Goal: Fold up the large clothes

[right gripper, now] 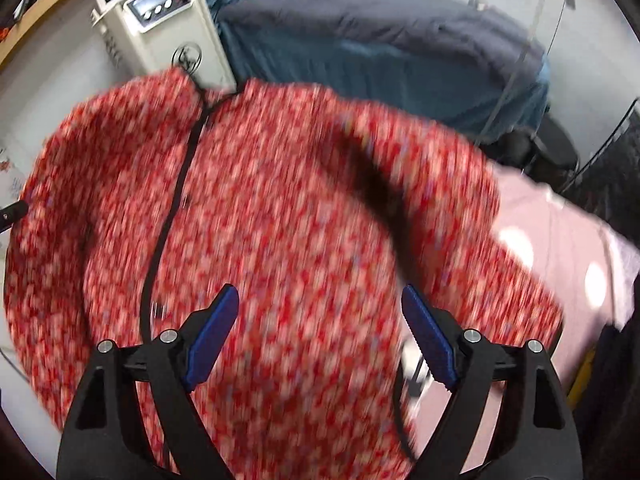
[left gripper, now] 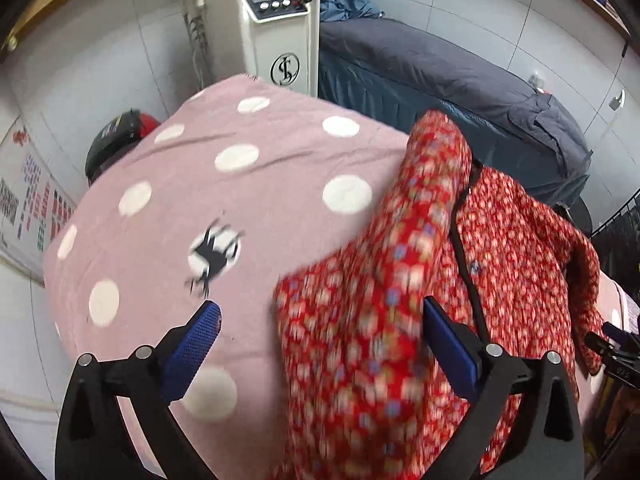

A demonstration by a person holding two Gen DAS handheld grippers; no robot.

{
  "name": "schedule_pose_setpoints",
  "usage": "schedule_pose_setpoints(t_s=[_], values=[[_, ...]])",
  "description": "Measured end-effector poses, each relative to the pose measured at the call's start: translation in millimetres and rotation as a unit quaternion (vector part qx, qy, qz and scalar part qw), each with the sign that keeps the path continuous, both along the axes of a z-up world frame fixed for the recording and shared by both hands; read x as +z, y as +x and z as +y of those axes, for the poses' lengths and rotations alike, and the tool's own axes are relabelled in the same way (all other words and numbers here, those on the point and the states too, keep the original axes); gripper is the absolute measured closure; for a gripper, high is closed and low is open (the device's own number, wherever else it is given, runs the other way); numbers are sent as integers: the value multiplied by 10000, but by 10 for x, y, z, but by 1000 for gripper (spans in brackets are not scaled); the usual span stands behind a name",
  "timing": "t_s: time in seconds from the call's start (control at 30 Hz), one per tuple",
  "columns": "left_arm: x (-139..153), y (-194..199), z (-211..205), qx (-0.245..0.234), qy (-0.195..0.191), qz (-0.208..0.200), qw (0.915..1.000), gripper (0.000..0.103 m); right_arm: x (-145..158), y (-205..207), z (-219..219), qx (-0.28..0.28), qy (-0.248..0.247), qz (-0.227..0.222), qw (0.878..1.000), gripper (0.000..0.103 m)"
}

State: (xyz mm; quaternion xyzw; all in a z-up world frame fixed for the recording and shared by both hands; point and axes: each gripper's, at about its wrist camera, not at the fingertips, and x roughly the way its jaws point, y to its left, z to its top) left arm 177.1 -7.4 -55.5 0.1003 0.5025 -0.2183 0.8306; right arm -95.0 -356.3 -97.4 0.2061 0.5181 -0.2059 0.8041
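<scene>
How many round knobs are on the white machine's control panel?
3, in a row below the small screen on the white machine: left knob, middle knob, right knob.

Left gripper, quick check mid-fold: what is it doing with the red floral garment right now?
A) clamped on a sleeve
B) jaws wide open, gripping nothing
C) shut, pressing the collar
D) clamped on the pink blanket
B: the left gripper stands wide open above the red floral garment and pink polka-dot blanket, pads clear of both.

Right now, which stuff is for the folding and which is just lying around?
For the folding:
- red flowered jacket
- pink spotted blanket it lies on
- left claw, open
- right claw, open

Just lying around:
- white machine with knobs
- grey-blue bed
- black and red helmet
</scene>
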Motion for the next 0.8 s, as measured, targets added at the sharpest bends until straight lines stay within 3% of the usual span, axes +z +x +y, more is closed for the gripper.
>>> schedule_pose_setpoints(t_s=[0.17, 0.37, 0.67, 0.8], values=[[16, -399, 373, 263, 26, 117, 9996, 6, 11, -341, 184, -220, 374, 105, 9990, 20], [26, -713, 648, 805, -99, 333, 9961, 6, 113, -704, 265, -395, 457, 10, 9982, 20], [-310, -1158, 625, 498, 203, 867, 9948, 6, 4, -978, 416, -486, 677, 132, 9964, 20], [-143, -1337, 563, 508, -536, 941, 9928, 6, 32, -948, 480, -371, 613, 106, 9974, 20]])
